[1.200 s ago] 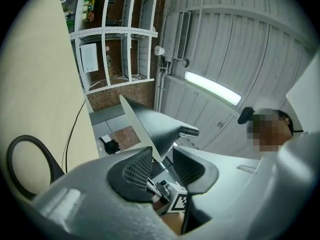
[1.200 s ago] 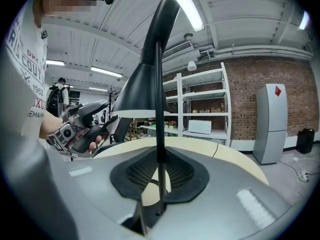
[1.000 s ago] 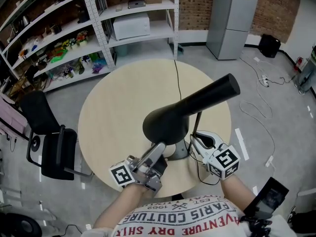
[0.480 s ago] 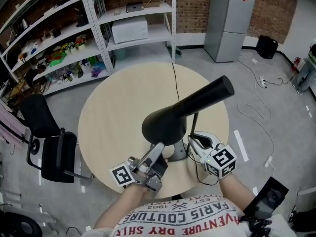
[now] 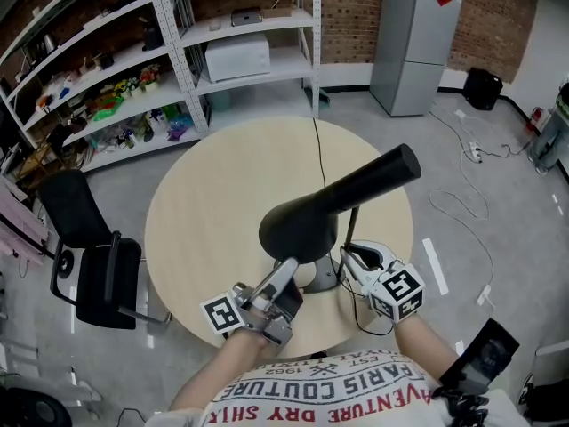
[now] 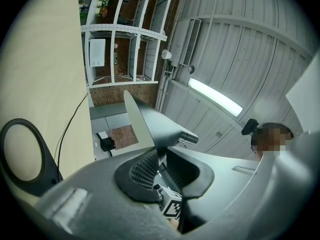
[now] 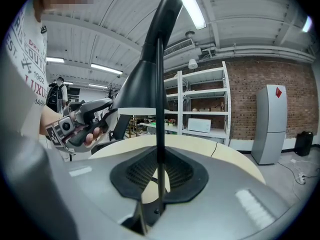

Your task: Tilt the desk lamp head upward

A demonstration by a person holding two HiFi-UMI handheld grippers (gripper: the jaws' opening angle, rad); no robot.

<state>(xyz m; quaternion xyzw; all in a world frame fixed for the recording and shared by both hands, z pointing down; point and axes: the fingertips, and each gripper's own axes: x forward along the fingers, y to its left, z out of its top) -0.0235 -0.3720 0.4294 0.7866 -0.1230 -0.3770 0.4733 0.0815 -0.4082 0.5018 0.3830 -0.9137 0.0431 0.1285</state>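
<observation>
The lamp [image 5: 338,205] is stood near the front edge of the tabletop [image 5: 204,194], a little to the right. Its black lamp head [image 5: 298,225] is shaped like a funnel. The wide mouth is pointed down, and a long neck is stuck up to the right. The left gripper [image 5: 286,269] is closed on the thin rim of the lamp head. The right gripper [image 5: 349,254] is closed on the thin pole [image 7: 160,109], low down, just above the round base [image 5: 324,277].

The lamp head looks hard and smooth, so it can be expected to slip if it is held loosely. The rim is thin, so it should be squeezed firmly but not crushed. The head is probably light, but its joint may be stiff, so a slow, steady lift is needed. The pole is thin and could wobble or bend. It is best held low, where it is held now, so the base is kept flat on the tabletop. The black cord [image 5: 317,149] is laid toward the back edge and should not be tugged.
</observation>
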